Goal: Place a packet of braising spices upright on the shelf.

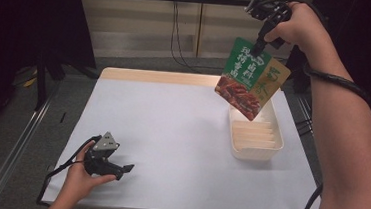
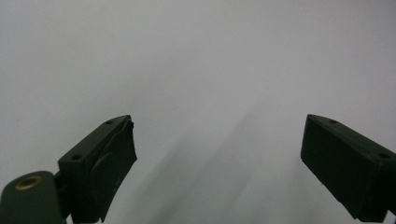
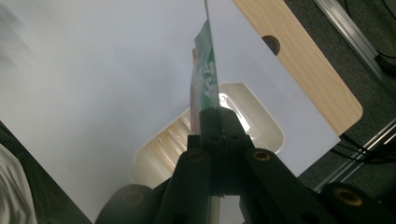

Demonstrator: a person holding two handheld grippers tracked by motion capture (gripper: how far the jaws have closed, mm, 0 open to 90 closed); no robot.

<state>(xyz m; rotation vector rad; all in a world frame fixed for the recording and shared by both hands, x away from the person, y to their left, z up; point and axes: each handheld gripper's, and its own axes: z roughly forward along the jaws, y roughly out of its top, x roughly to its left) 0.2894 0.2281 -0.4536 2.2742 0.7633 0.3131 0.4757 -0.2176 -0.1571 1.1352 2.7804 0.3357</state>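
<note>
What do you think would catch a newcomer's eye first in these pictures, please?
Most striking is the green packet, pinched at its top edge by the right gripper and hanging in the air above the far end of the white tray at the table's right side. After that comes the left gripper, jaws wide apart and holding nothing, held low over the white table near its front left corner.
</note>
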